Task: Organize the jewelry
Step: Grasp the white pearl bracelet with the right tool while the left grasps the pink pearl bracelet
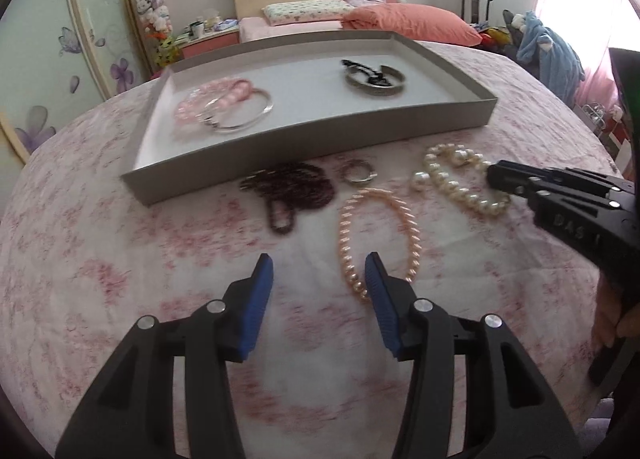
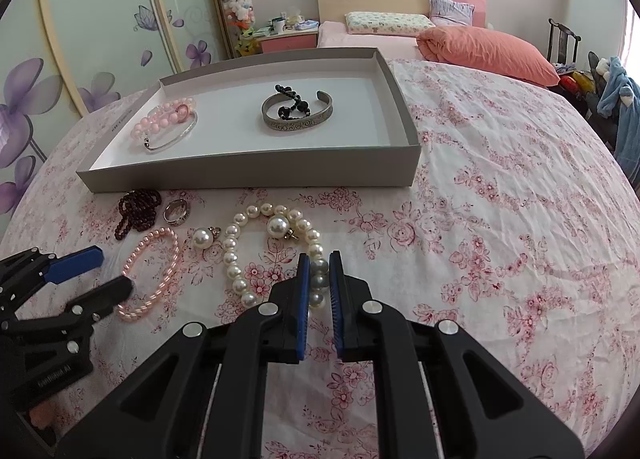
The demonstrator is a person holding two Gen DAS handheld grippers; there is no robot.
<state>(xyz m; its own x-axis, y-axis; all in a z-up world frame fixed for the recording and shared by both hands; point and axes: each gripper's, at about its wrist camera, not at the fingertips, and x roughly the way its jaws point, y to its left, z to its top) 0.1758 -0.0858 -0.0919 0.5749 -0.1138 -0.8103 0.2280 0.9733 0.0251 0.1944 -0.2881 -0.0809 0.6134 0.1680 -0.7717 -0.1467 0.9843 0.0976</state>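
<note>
A grey tray (image 1: 280, 139) (image 2: 248, 175) sits on the floral bedspread. It holds pink bead bracelets with a silver bangle (image 2: 168, 123) and a silver cuff with black beads (image 2: 292, 111). In front of it lie a dark bead bracelet (image 1: 288, 191), a silver ring (image 1: 358, 173), a pink pearl bracelet (image 1: 378, 243) (image 2: 154, 271), a loose pearl pendant (image 2: 203, 238) and a white pearl bracelet (image 1: 460, 179) (image 2: 240, 255). My left gripper (image 1: 320, 287) is open and empty, just left of the pink pearl bracelet. My right gripper (image 2: 319, 263) is narrowed around the white pearl bracelet's near beads.
The bedspread (image 2: 500, 219) stretches to the right of the tray. Pillows and an orange quilt (image 2: 480, 47) lie at the head of the bed. A wardrobe with flower decals (image 2: 80, 39) stands at left. A chair with blue clothes (image 2: 616, 107) stands at right.
</note>
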